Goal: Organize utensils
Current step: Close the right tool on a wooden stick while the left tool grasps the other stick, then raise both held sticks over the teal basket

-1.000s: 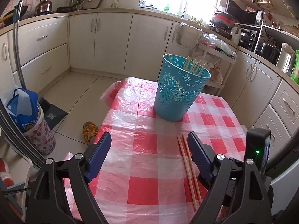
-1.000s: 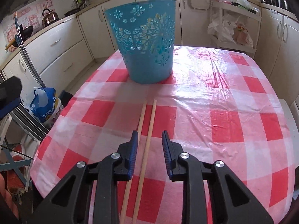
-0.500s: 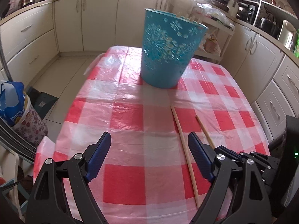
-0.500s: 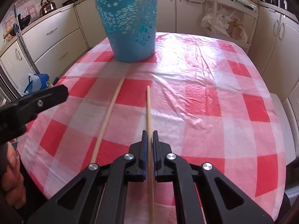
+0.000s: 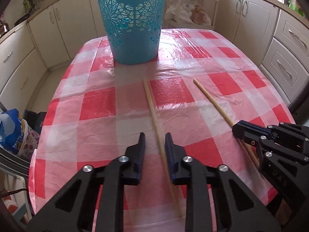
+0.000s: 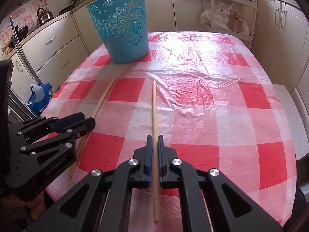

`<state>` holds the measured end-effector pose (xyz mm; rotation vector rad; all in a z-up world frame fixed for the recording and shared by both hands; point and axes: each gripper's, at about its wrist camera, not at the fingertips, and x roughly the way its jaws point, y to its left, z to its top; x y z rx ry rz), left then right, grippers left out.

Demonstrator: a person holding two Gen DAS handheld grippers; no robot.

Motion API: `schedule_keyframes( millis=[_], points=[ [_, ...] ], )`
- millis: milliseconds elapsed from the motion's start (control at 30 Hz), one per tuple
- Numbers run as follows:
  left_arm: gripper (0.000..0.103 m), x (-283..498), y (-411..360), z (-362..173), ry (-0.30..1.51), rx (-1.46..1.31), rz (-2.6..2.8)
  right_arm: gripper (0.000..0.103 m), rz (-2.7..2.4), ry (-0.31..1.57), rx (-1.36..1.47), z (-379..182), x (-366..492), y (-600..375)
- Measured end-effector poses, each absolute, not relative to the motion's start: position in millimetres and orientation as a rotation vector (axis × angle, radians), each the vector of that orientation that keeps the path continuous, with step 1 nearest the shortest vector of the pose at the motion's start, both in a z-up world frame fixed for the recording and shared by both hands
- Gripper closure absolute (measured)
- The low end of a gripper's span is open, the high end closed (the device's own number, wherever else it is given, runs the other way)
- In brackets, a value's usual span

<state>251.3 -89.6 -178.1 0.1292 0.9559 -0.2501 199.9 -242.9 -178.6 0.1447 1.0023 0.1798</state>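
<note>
Two long wooden chopsticks are in play on a red and white checked tablecloth [image 5: 100, 104]. My left gripper [image 5: 154, 139] is low over the table, its jaws narrowed around the left chopstick [image 5: 152, 106], which lies between them with a small gap on each side. My right gripper [image 6: 154, 141] is shut on the right chopstick [image 6: 154, 104] and also shows in the left wrist view [image 5: 239, 130]. The left gripper also shows in the right wrist view [image 6: 85, 121]. A teal cut-out basket [image 5: 133, 21] stands at the table's far end.
Cream kitchen cabinets [image 5: 251, 11] ring the table. A white rack with plastic bags [image 6: 227, 13] stands behind it at the far right. A blue bag [image 5: 9, 127] sits on the floor to the left. A kettle [image 6: 43, 15] is on the far counter.
My left gripper has dropped toward the table and its jaws have narrowed from wide open around the left chopstick. My right gripper stays shut on its chopstick.
</note>
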Motion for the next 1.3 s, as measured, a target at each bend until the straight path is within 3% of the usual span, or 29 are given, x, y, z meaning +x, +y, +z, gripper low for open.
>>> schedule_keyframes(
  millis=[200, 367, 533, 567, 667, 900, 1300],
  points=[
    [0.091, 249.2, -71.1, -173.6, 0.993, 0.102, -0.308, 0.096, 0.184, 1.004, 0.138, -178.4, 209.2, -234.4],
    [0.069, 269.4, -64.9, -168.7, 0.977, 0.074, -0.259, 0.095, 0.178, 0.999, 0.112, -179.9, 223.6, -228.4],
    [0.068, 292.8, -74.1, -171.3, 0.969, 0.093, -0.247, 0.095, 0.171, 1.003, 0.03, -179.3, 230.3, -218.6],
    [0.07, 296.0, -76.9, -173.9, 0.976, 0.1, -0.253, 0.096, 0.17, 1.001, 0.017, -179.5, 229.8, -217.6],
    [0.096, 297.5, -85.3, -179.5, 0.959, 0.148, -0.274, 0.097, 0.174, 1.0, 0.048, -180.6, 230.1, -222.0],
    [0.098, 290.9, -71.2, -165.3, 0.915, 0.053, -0.323, 0.097, 0.262, 0.973, 0.457, -184.3, 230.5, -264.5],
    [0.098, 263.9, -20.8, -67.8, 0.556, -0.169, -0.378, 0.097, 0.329, 0.815, 0.657, -140.0, 219.8, -276.7]
  ],
)
